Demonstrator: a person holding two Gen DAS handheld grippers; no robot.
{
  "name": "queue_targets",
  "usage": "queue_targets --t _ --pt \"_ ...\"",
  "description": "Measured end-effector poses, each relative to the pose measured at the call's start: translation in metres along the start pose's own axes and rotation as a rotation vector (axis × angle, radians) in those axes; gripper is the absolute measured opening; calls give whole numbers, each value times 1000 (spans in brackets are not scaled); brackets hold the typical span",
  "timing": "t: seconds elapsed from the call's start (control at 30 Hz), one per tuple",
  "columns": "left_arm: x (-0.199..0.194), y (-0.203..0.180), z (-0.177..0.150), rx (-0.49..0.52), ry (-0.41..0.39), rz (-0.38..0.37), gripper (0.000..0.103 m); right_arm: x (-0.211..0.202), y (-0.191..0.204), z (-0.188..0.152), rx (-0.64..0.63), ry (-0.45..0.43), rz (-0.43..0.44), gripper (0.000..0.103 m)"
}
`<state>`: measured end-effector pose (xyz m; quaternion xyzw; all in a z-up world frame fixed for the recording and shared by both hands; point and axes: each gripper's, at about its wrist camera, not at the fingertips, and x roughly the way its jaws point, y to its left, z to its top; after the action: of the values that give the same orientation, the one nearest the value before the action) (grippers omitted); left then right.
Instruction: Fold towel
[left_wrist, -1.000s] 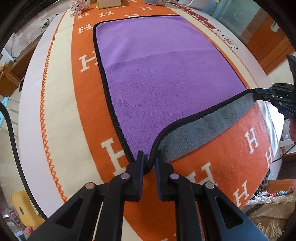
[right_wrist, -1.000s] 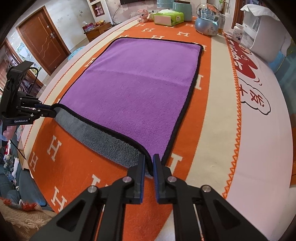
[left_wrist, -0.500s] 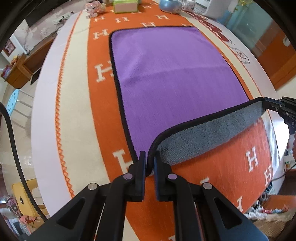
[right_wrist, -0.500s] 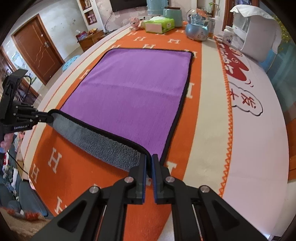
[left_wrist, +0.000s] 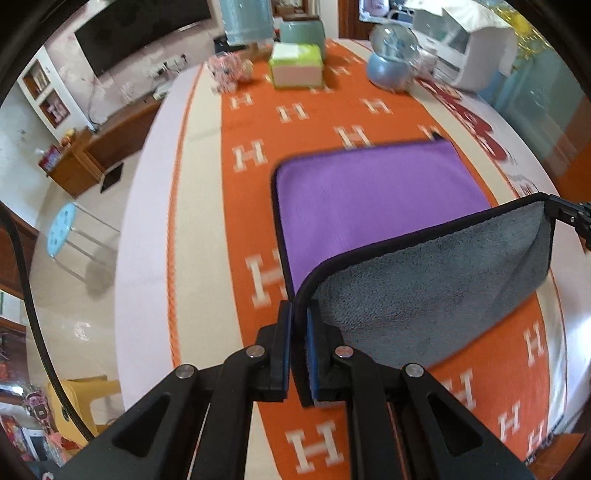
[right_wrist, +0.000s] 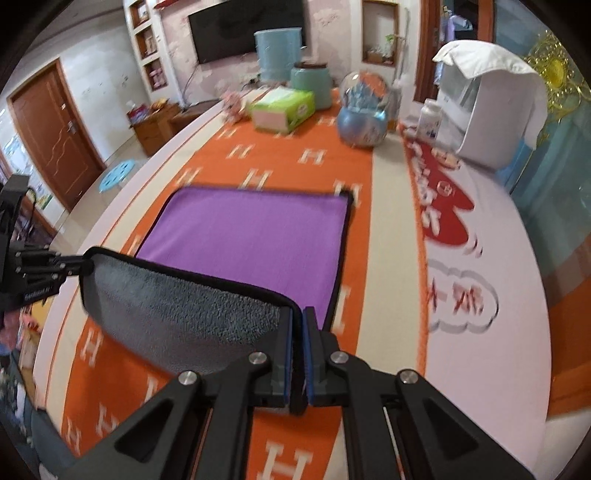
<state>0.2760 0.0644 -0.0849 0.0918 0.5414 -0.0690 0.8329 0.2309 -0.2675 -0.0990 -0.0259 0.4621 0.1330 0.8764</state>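
1. First fold under way, not landed — the left tongs (left_wrist: 299, 314) and right tongs (right_wrist: 298, 319) each grasp a near corner of the purple plush towel with grey underside and black piping (left_wrist: 373, 199).
2. Its far half lies flat on the orange H-patterned cloth (left_wrist: 332, 107) over the worktop; the near half hangs lifted above that cloth, grey side showing.

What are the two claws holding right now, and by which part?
Both hold the towel. The left claw pinches one near corner by its black-trimmed edge, and the right claw pinches the other near corner, so the grey underside hangs lifted between them.
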Motion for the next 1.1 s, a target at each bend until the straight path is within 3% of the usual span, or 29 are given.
queue_targets --t 0.2,0.37,0.73,1.1 --pt "22 6 46 -32 -24 49 6 29 -9 48 40 -13 -35 5" --pt "40 8 63 -38 -21 79 6 58 -14 74 60 2 -67 5" --pt "89 4 91 -42 18 122 7 104 -24 87 90 52 -121 5" --pt "113 1 101 -52 45 149 8 130 -29 92 106 92 -151 5"
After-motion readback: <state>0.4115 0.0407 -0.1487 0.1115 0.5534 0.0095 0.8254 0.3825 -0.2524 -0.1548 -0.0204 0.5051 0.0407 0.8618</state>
